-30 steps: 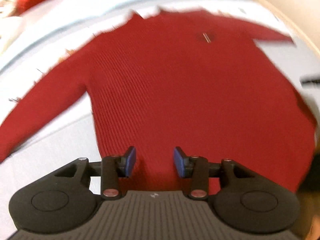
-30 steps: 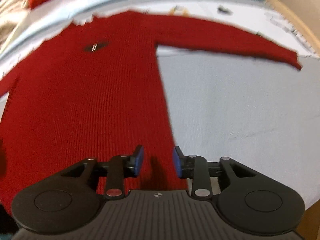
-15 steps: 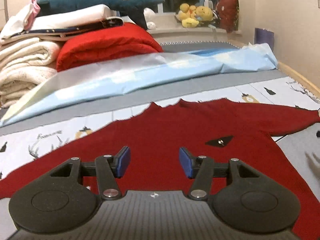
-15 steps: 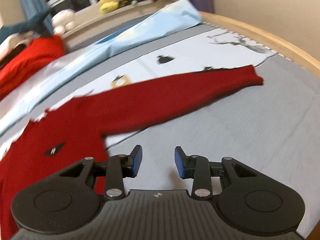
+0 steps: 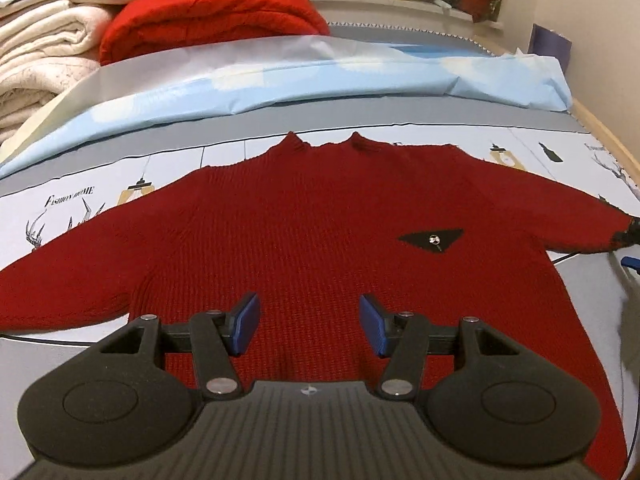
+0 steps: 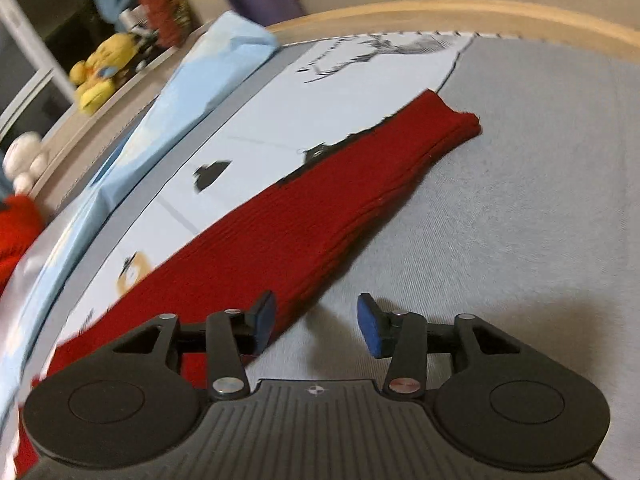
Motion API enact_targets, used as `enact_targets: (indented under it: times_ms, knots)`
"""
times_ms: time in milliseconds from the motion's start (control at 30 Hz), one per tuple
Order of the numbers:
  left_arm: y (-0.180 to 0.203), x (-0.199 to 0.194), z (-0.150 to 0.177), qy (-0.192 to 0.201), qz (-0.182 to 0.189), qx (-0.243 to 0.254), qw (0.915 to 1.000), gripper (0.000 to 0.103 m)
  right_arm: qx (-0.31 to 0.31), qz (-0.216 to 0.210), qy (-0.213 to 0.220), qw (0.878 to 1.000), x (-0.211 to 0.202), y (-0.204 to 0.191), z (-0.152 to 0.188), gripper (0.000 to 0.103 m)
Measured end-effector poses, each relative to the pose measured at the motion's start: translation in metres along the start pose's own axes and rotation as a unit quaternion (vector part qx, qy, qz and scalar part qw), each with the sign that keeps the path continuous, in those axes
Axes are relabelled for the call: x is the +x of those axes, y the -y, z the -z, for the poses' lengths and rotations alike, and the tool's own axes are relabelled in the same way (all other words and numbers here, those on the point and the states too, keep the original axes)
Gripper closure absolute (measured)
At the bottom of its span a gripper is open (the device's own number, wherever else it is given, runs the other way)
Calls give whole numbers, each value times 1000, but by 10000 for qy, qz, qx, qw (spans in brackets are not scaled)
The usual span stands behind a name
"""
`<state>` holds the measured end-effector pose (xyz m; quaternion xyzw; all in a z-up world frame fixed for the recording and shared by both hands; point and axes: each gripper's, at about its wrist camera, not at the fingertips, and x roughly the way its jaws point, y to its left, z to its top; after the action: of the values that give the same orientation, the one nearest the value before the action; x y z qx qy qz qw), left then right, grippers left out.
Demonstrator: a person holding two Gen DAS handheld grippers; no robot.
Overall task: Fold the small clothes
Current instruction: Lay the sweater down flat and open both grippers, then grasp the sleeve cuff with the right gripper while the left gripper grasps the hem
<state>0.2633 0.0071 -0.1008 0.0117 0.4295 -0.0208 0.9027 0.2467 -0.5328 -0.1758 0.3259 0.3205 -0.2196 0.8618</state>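
Sleeves come first, we judge: the red sweater (image 5: 320,240) lies flat and face up across the middle of the bed (image 6: 540,200), both arms spread toward the side edges, nothing folded yet. Our left hand-held gripper (image 5: 307,328) hangs over the lower body of the knit, jaws wide and empty. Our right hand-held gripper (image 6: 316,320) is low beside the right sleeve (image 6: 320,216), equally wide and empty, one pad just at its edge. Next we would pinch near the cuff (image 6: 452,124) (thick knit, so a deep bite) and carry it across the chest. No containers are in view.
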Motion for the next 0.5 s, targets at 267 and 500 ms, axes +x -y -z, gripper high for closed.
enact_targets:
  times_ms: [267, 500]
  knots:
    - [-13, 11, -1, -88, -35, 58, 9999, 43, 484, -45, 429, 9979, 37, 1, -15, 52]
    - [-24, 18, 0, -145, -22, -42, 9999, 43, 469, 408, 738, 9953, 45, -7, -16, 84]
